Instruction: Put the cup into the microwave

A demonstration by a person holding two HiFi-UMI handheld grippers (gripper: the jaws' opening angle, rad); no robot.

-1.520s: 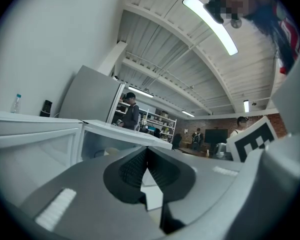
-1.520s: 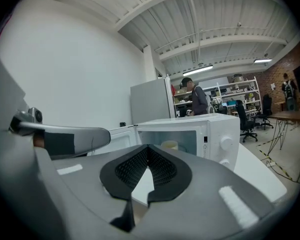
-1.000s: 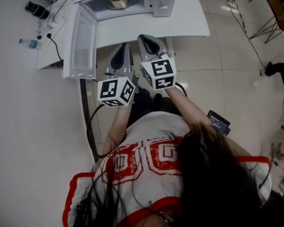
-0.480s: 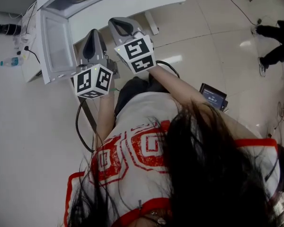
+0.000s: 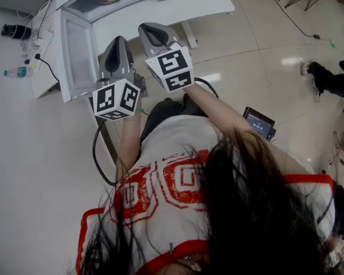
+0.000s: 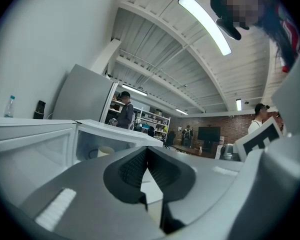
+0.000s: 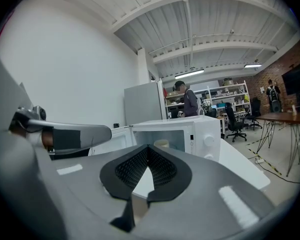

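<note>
Left claw (image 6: 147, 150) pressed together at the tips, empty. Right claw (image 7: 148, 147) likewise closed on nothing, held just beside the left one, both at the near edge of the white table (image 5: 160, 10). Just ahead and to the left of the left claw, the open door (image 5: 79, 44), swung out toward the person. Ahead of both claws, across only bare tabletop, the microwave (image 7: 206, 134), with the cup (image 7: 161, 144) already standing inside, well apart from either claw. Far off to the left of the left claw, a water bottle (image 6: 9, 106). Farthest ahead of the right claw, a person (image 7: 190, 101) beside shelves (image 7: 225, 96).
</note>
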